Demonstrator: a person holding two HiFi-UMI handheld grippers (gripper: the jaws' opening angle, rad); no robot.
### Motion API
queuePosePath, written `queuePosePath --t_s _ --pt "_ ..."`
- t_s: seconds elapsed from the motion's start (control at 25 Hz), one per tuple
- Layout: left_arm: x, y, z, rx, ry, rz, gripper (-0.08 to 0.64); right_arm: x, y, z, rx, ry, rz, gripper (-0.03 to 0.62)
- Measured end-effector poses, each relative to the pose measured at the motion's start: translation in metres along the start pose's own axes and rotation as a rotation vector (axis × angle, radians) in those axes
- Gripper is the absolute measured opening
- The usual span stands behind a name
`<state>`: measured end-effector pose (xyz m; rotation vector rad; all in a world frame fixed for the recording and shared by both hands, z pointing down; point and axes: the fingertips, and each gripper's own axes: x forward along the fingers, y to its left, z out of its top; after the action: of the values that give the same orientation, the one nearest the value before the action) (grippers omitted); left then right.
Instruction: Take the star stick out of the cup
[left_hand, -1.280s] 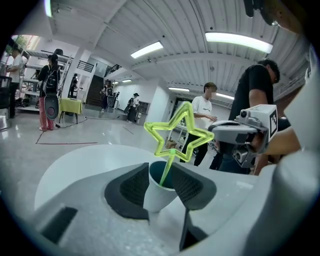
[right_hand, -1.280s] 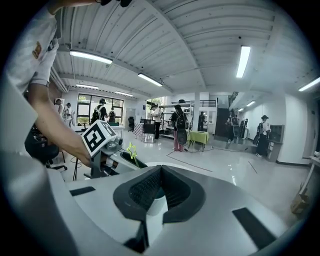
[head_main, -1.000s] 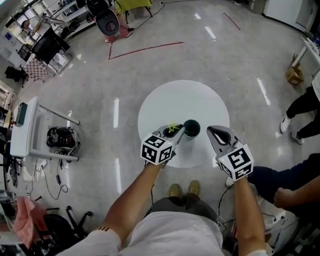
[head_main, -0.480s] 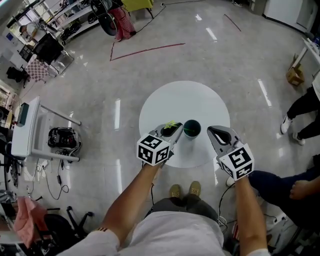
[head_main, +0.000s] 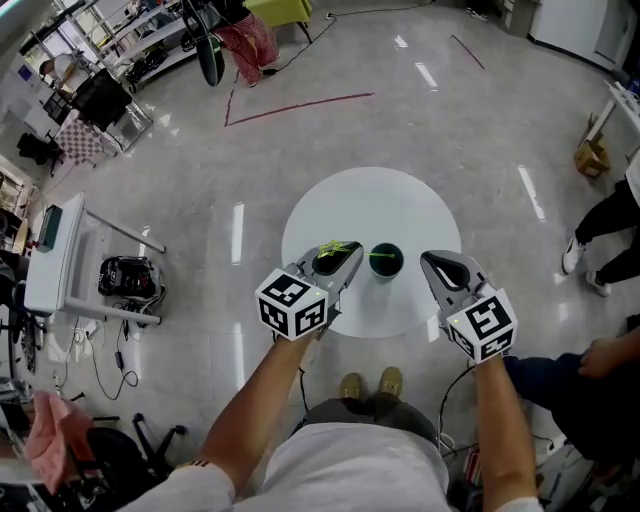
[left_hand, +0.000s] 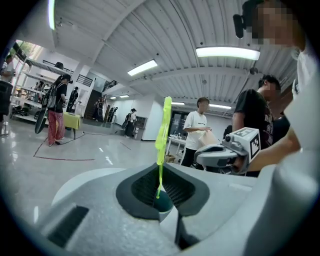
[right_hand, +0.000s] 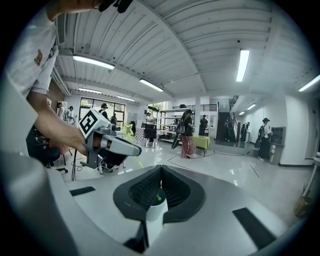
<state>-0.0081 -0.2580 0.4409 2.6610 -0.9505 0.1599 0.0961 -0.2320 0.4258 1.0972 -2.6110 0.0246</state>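
Star stick (left_hand: 163, 130), yellow-green, clamped between the closed jaws of the left gripper (head_main: 343, 258), star uppermost; its lower end slants right to the mouth of the cup (head_main: 385, 260) on the round white table (head_main: 370, 195). Right gripper (head_main: 438, 263), just right of the cup: jaws together, empty.

A big lab hall: glossy grey floor (head_main: 180, 200), strip lights (left_hand: 227, 52) under a ribbed ceiling (right_hand: 200, 35), equipment racks (head_main: 95, 45), loose cables (head_main: 100, 350).
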Motion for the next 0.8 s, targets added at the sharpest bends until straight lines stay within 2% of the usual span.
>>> queuePosePath --t_s 0.36,0.8 --pt "-0.026 -0.026 0.051 0.059 -0.143 -0.04 0.026 -0.018 -0.002 0.03 0.013 -0.087 -0.009 0.012" --pt "-0.058 -0.047 0.084 0.097 -0.269 -0.043 0.026 -0.053 0.002 0.077 0.032 -0.224 -0.048 0.012"
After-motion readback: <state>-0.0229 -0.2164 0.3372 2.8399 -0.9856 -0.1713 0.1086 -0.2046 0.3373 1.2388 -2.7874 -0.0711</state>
